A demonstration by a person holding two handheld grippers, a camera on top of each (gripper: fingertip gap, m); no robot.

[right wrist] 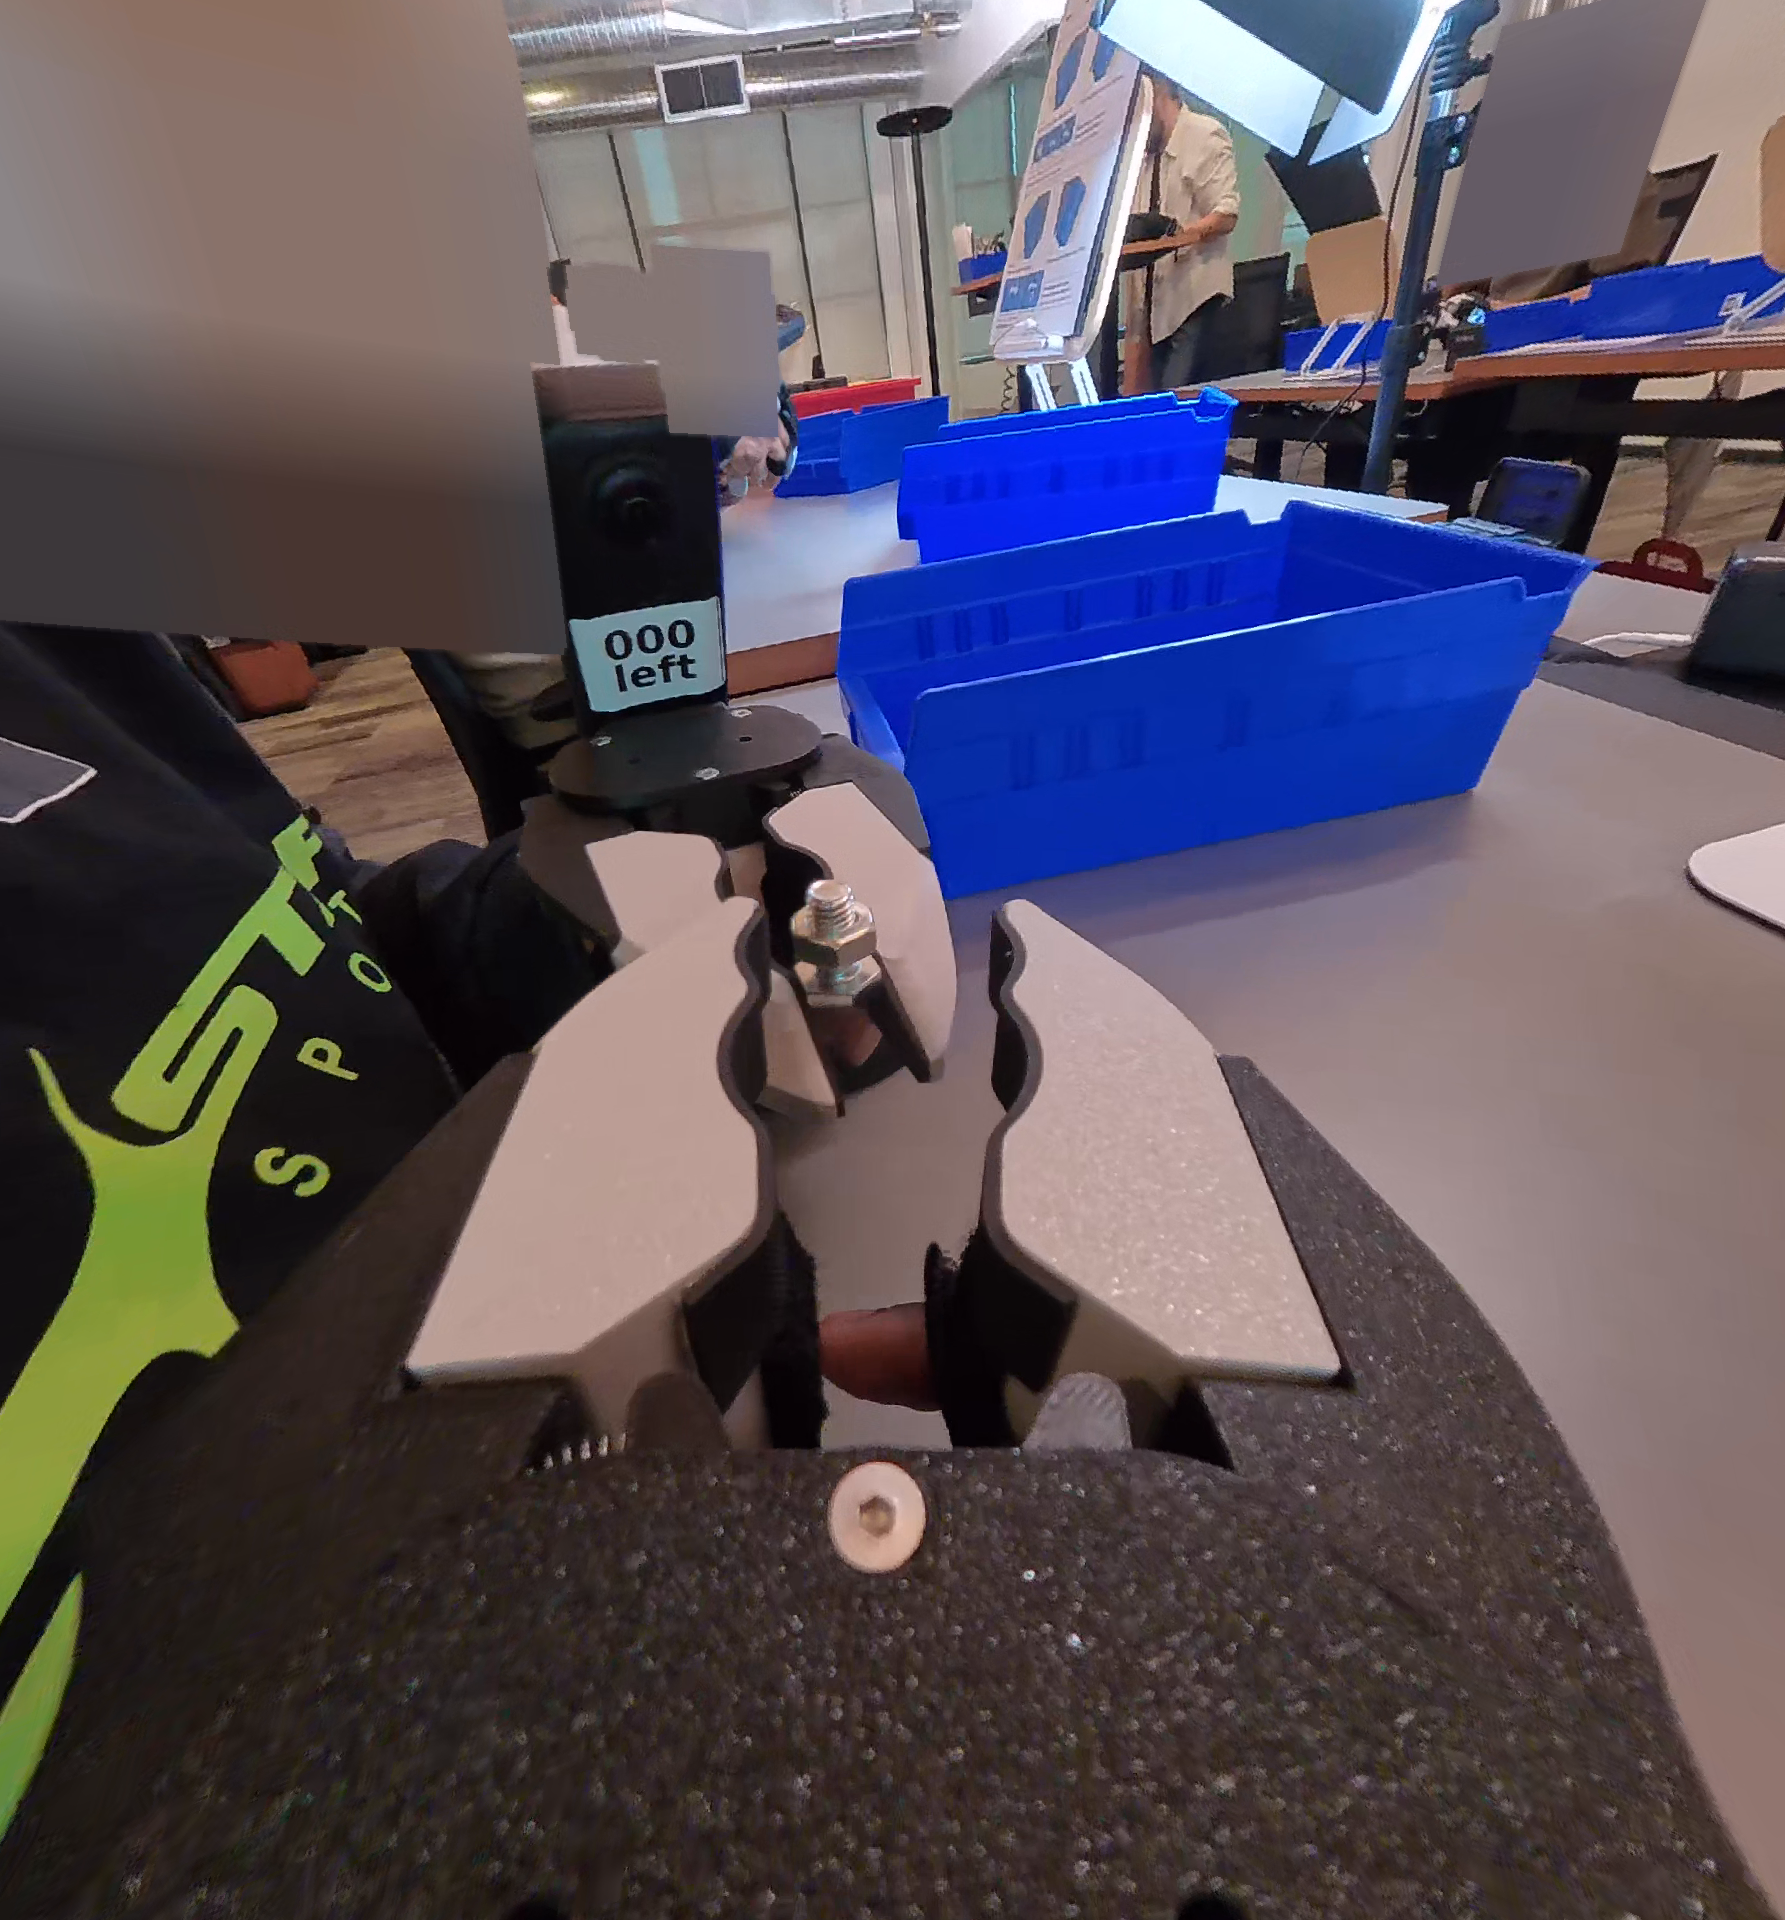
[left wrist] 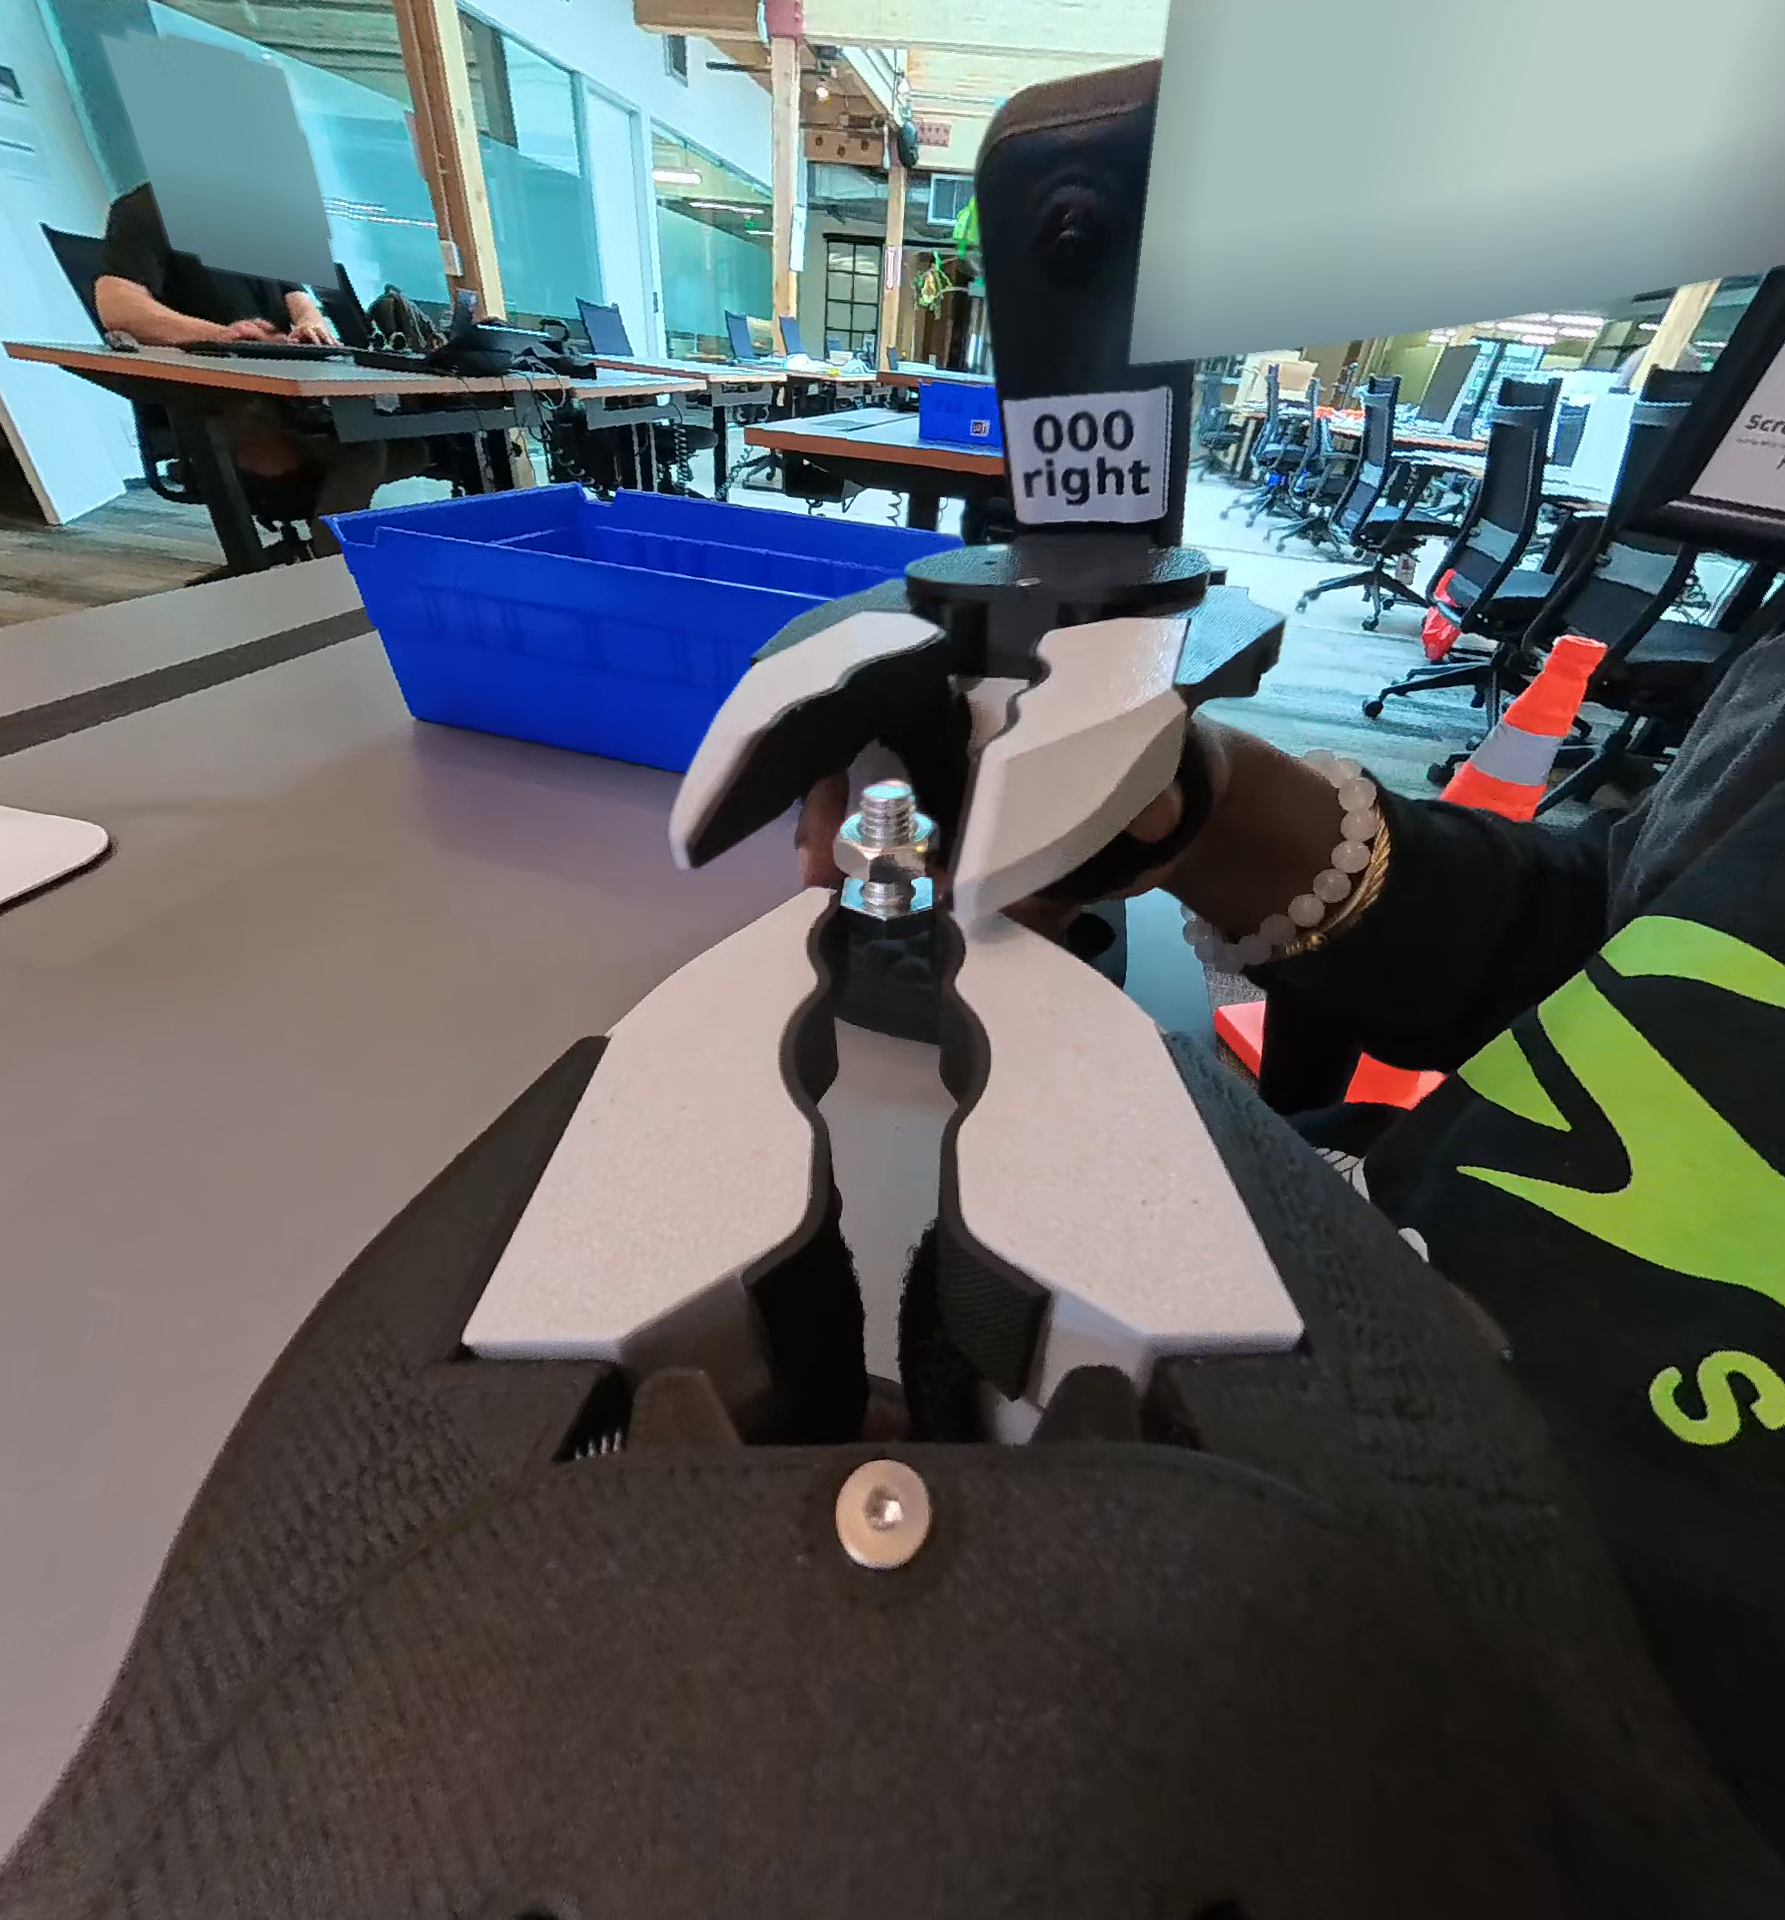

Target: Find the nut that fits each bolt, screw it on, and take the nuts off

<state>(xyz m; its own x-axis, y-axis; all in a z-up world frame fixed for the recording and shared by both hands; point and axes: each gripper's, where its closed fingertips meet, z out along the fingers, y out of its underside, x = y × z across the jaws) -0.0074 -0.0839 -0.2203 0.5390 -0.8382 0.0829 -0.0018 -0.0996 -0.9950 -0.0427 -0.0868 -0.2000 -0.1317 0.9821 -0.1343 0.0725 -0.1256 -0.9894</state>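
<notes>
Gripping bolt (left wrist: pixel 886 831) upright, left tool (left wrist: pixel 886 925), right tool (left wrist: pixel 826 894) flanking nut (left wrist: pixel 884 850)

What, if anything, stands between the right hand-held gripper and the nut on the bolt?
Nothing visible. The right hand-held gripper is open around the nut, its fingers either side of it with clear gaps. The left hand-held gripper clamps the bolt below the nut, out of the way.
</notes>
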